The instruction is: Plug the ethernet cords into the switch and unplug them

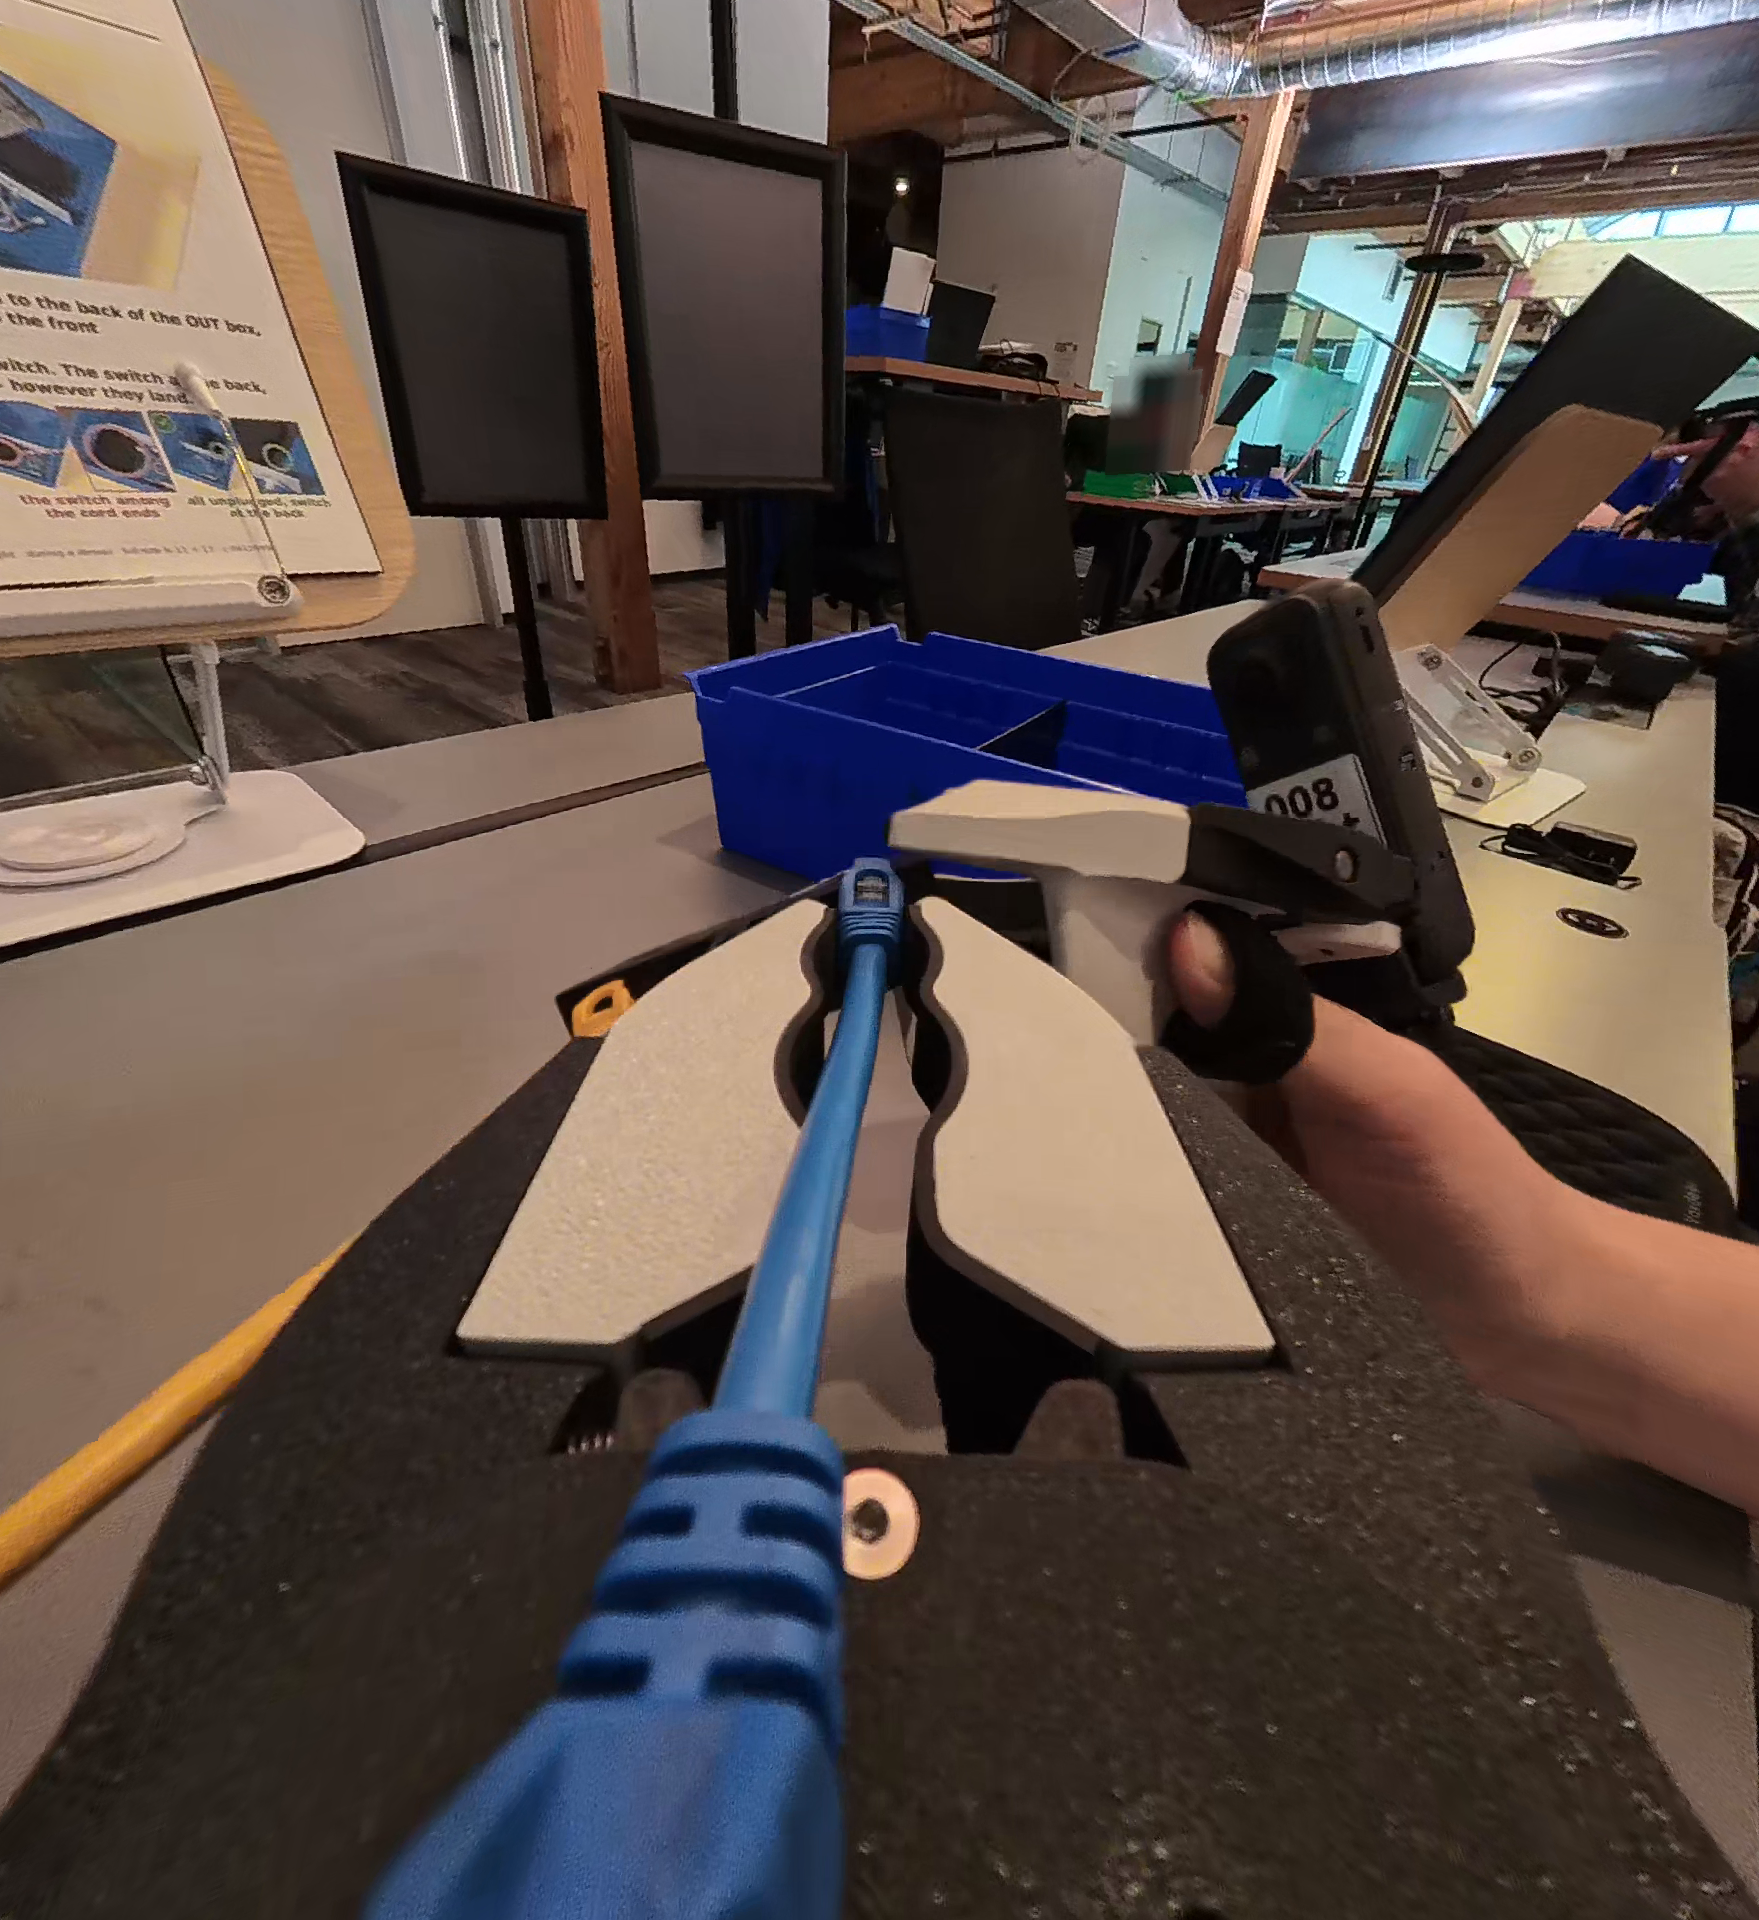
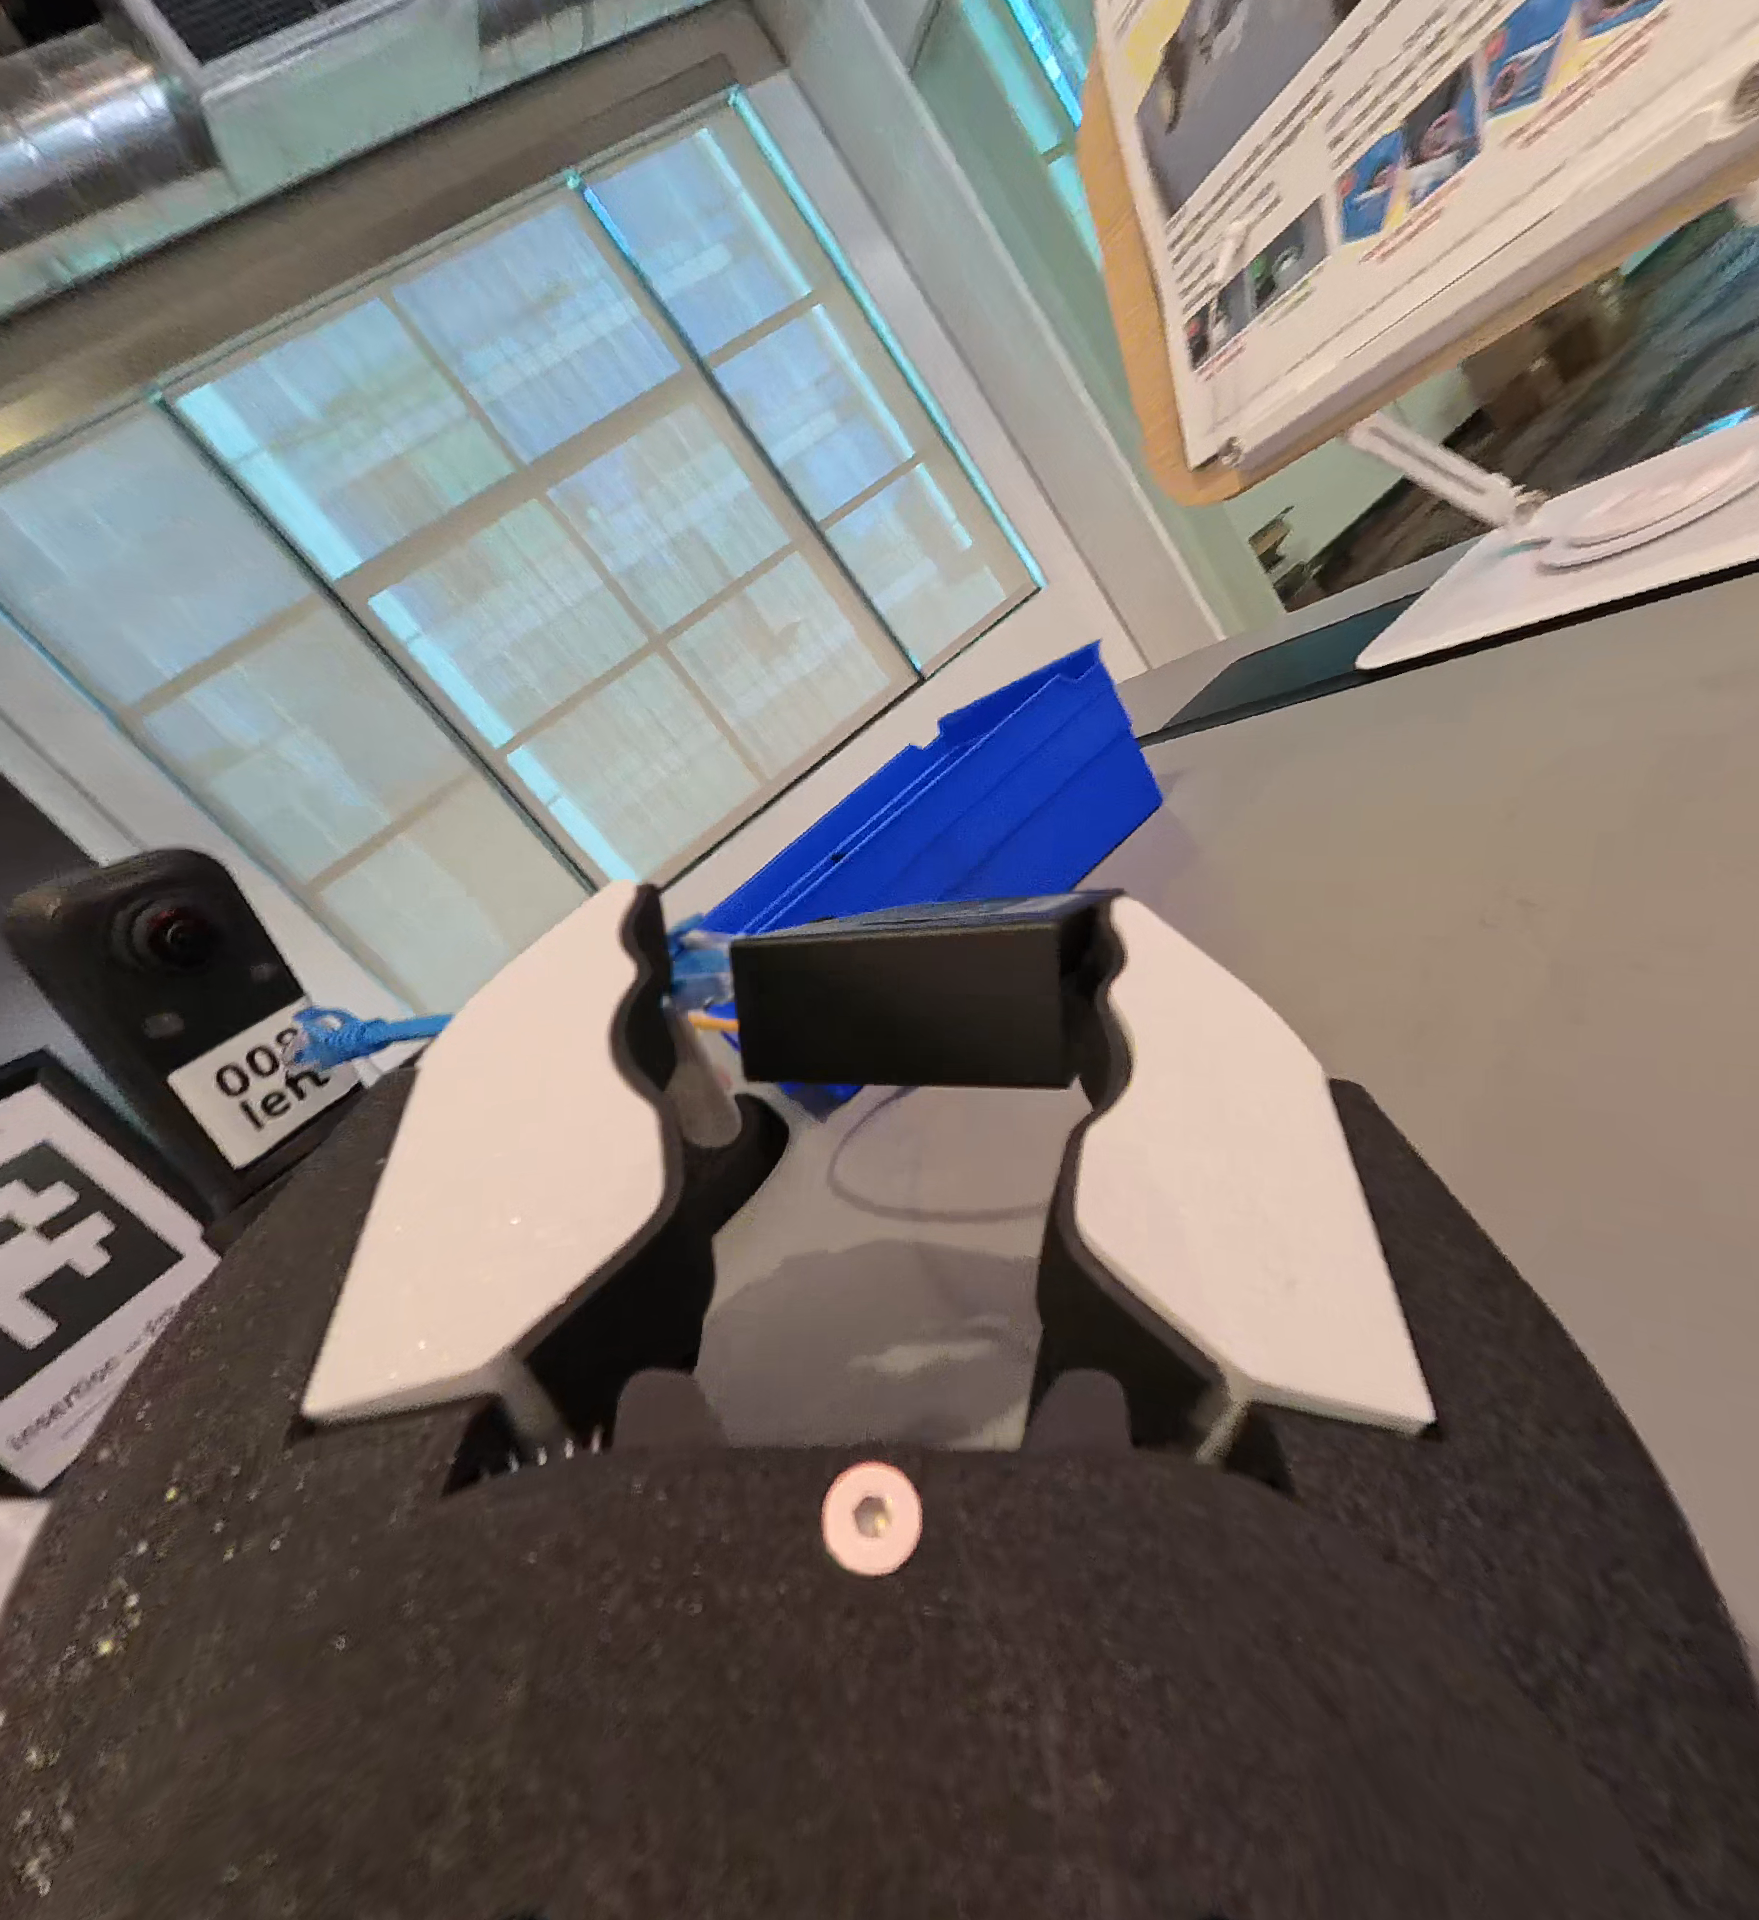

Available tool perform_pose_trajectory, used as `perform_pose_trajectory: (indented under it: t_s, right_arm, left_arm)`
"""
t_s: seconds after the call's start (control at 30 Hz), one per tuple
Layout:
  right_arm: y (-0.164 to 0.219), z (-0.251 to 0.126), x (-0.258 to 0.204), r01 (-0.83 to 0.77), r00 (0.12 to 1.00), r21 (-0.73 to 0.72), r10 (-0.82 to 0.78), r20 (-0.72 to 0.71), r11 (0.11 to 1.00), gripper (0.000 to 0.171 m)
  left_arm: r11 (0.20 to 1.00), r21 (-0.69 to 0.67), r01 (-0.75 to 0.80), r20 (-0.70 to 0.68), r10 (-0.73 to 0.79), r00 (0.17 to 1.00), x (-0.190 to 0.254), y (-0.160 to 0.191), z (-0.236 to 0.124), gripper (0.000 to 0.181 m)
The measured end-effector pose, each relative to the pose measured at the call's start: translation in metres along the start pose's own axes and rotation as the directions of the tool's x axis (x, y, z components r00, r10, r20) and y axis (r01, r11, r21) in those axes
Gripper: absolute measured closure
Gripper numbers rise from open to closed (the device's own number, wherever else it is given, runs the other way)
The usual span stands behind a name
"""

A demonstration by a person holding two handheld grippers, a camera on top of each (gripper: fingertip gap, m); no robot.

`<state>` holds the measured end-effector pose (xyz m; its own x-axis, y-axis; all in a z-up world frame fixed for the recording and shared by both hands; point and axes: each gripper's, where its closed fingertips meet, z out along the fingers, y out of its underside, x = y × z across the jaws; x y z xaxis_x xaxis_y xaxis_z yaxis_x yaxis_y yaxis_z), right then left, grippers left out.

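The left gripper point(image 1: 870, 914) is clenched on the blue cord point(image 1: 833, 1122) just behind its plug point(image 1: 871, 886), w/ the rest of the cord running back toward the camera. The right gripper point(image 2: 880, 992) grips the black switch point(image 2: 906, 1003) across its ends, held up off the desk point(image 2: 1477, 987). In the right wrist view a blue plug and an orange lead sit at the switch's left end, prob. already seated, though blur makes that unsure. So the job looks partway: this blue plug is not yet in, and all unplugging is left. A yellow cord point(image 1: 106, 1455) trails over the desk at left. The blue bin point(image 1: 854, 758) stands just ahead; open desk lies to the left for swinging the cord.
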<state>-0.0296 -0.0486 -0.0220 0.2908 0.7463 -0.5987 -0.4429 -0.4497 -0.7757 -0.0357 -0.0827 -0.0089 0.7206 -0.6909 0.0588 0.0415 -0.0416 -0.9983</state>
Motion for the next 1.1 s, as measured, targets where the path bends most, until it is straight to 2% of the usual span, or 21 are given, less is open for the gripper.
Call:
perform_pose_trajectory:
  t_s: [0.2,0.3,0.47,0.6,0.67,0.87,1.0,1.1]
  right_arm:
    - [0.001,0.000,-0.012,0.092,0.994,-0.050,-0.089,0.067,0.995,0.090]
    - [-0.002,-0.001,-0.019,0.047,0.991,-0.025,-0.044,0.128,0.999,0.079]
    - [-0.016,-0.011,-0.010,-0.128,0.978,0.101,0.108,0.180,0.987,0.098]
    - [0.000,-0.009,0.002,-0.040,0.997,0.015,0.039,0.069,0.999,0.108]
    - [0.004,-0.007,0.001,-0.013,0.999,-0.018,0.014,0.044,1.000,0.104]
    - [0.004,-0.006,-0.015,0.008,0.988,-0.059,0.001,0.151,0.998,0.087]
    - [0.011,-0.007,-0.011,0.129,0.989,-0.133,-0.118,0.088,0.983,0.104]
    - [0.011,-0.008,-0.007,0.174,0.985,-0.160,-0.171,0.033,0.972,0.104]
  left_arm:
    - [0.999,0.039,0.001,-0.035,0.000,0.999,0.006,-0.006,-0.004,0.170]
    - [0.999,0.049,0.016,-0.043,-0.014,0.999,0.009,-0.008,-0.005,0.170]
    - [0.998,0.040,0.050,-0.069,-0.047,0.997,0.019,0.001,-0.004,0.170]
    - [0.999,0.037,0.023,-0.049,-0.021,0.999,0.015,0.005,-0.003,0.170]
    - [0.999,0.042,0.021,-0.042,-0.019,0.999,0.012,0.003,-0.003,0.170]
    - [0.996,0.074,0.042,-0.047,-0.038,0.998,0.006,-0.007,-0.008,0.170]
    - [0.988,0.094,0.127,-0.086,-0.119,0.989,0.001,-0.013,-0.011,0.170]
    - [0.981,0.076,0.179,-0.121,-0.169,0.978,0.003,-0.011,-0.009,0.170]
